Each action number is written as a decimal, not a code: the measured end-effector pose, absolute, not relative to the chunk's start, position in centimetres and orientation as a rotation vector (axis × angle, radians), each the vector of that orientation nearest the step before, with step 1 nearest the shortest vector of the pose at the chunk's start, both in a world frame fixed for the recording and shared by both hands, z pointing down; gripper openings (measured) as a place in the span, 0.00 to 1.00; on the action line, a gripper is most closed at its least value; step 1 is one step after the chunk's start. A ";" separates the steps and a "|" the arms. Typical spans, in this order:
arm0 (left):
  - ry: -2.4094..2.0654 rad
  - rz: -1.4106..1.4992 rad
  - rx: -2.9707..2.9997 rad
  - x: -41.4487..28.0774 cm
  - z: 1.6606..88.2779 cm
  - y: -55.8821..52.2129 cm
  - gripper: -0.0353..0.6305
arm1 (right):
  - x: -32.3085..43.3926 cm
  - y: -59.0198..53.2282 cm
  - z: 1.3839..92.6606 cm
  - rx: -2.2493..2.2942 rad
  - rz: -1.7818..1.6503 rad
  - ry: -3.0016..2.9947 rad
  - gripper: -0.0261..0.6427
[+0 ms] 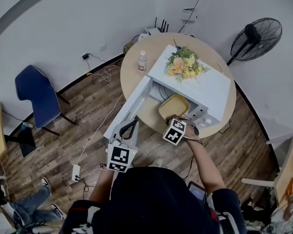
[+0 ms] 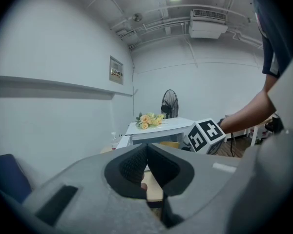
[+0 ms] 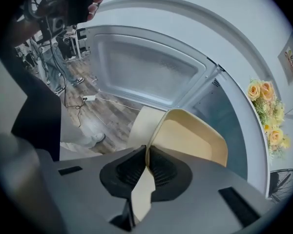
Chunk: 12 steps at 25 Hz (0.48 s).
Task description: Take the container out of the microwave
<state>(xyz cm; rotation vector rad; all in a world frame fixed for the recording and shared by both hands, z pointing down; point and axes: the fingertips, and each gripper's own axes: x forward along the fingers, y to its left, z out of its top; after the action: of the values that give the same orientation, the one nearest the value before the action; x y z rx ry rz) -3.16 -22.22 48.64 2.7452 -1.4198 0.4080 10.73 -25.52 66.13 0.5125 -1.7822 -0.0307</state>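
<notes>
A white microwave (image 1: 205, 89) stands on a round wooden table (image 1: 131, 77) with its door (image 1: 129, 106) swung open to the left. My right gripper (image 1: 178, 120) is shut on the near rim of a pale yellow container (image 1: 174, 106), which sits tilted at the oven's open front. In the right gripper view the rim of the container (image 3: 195, 135) is pinched between the pads of the right gripper (image 3: 147, 152), with the open door (image 3: 146, 67) beyond. My left gripper (image 1: 132, 125) hovers by the door's outer edge. In its own view the left gripper (image 2: 146, 147) is shut on nothing.
A bunch of yellow flowers (image 1: 184, 63) lies on top of the microwave, and a small bottle (image 1: 142, 61) stands on the table behind the door. A standing fan (image 1: 256, 38) is at the back right and a blue chair (image 1: 39, 94) at the left. Cables run over the wood floor.
</notes>
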 end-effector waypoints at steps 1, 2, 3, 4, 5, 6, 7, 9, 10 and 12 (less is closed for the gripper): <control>-1.424 0.408 2.752 -3.3 48.5 -22.1 0.07 | 10.6 -25.0 66.0 0.508 -0.030 -1.781 0.08; -1.428 0.406 2.757 -3.5 48.3 -21.9 0.07 | 10.4 -24.5 65.8 0.506 -0.031 -1.781 0.08; -1.431 0.405 2.762 -3.6 48.1 -21.8 0.07 | 10.2 -24.1 65.6 0.506 -0.031 -1.781 0.08; -1.434 0.403 2.765 -3.8 48.0 -21.6 0.07 | 9.9 -23.6 65.4 0.505 -0.032 -1.783 0.08; -1.436 0.400 2.768 -4.0 47.9 -21.4 0.07 | 9.7 -23.1 65.3 0.505 -0.032 -1.786 0.08; -1.438 0.397 2.770 -4.2 47.8 -21.3 0.07 | 9.4 -22.6 65.1 0.504 -0.033 -1.789 0.08; -1.441 0.393 2.772 -4.3 47.7 -21.2 0.07 | 9.2 -22.1 65.0 0.503 -0.035 -1.791 0.08; -1.446 0.388 2.776 -4.5 47.5 -21.1 0.07 | 8.7 -21.1 64.8 0.495 -0.037 -1.794 0.08; -1.446 0.387 2.777 -4.6 47.4 -21.0 0.07 | 8.5 -20.5 64.7 0.487 -0.039 -1.794 0.08; -1.445 0.391 2.779 -4.7 47.5 -21.0 0.07 | 8.2 -19.3 64.5 0.463 -0.048 -1.783 0.08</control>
<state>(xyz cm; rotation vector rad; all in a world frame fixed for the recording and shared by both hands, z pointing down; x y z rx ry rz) -4.69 -20.96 47.45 2.7789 -1.4446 0.3911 8.16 -19.29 64.51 0.4632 -1.7829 -0.0482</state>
